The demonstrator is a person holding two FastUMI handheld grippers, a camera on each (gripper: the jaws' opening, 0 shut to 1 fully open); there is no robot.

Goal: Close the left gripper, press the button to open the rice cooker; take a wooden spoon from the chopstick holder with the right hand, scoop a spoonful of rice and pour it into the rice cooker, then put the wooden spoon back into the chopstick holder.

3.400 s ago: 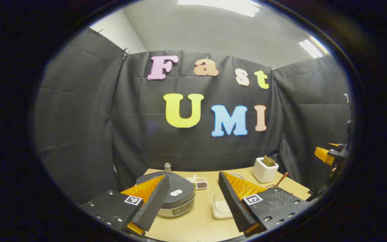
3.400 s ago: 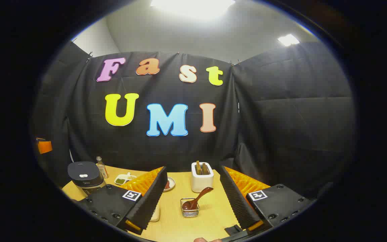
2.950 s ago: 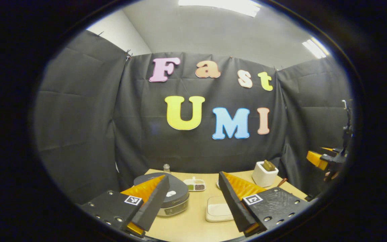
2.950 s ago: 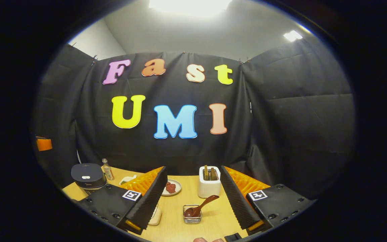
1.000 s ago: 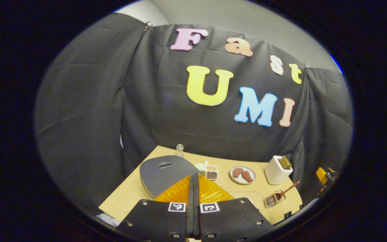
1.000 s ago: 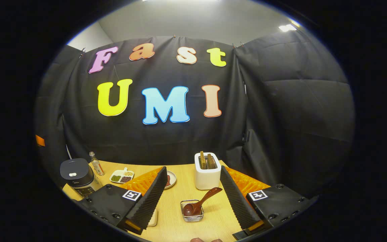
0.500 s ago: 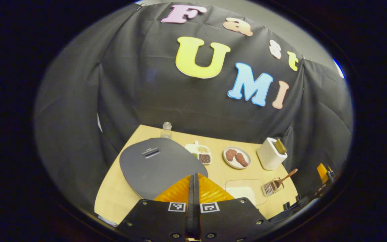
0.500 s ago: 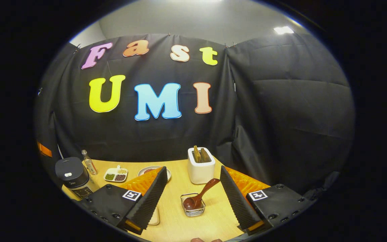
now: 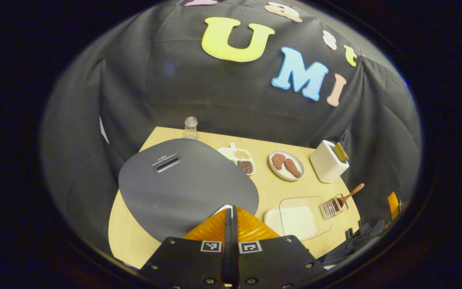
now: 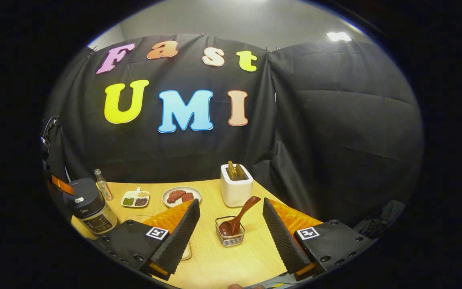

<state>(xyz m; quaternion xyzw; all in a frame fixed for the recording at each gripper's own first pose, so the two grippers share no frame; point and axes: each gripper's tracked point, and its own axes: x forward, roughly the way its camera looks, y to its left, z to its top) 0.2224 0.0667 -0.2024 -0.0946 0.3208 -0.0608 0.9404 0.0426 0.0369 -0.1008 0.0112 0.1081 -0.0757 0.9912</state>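
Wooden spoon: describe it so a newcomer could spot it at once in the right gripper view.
Start at the white holder near the back of the wooden table. Just in front of it sits a small wire basket. The wooden spoon rests bowl-down in that basket, its dark reddish-brown handle slanting up to the right, the one long-handled thing there.

Table with rice cooker

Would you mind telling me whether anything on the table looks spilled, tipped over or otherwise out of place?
Nothing stands out: the rice cooker is upright and shut, and the wooden spoon leans in its wire holder. No spill is visible.
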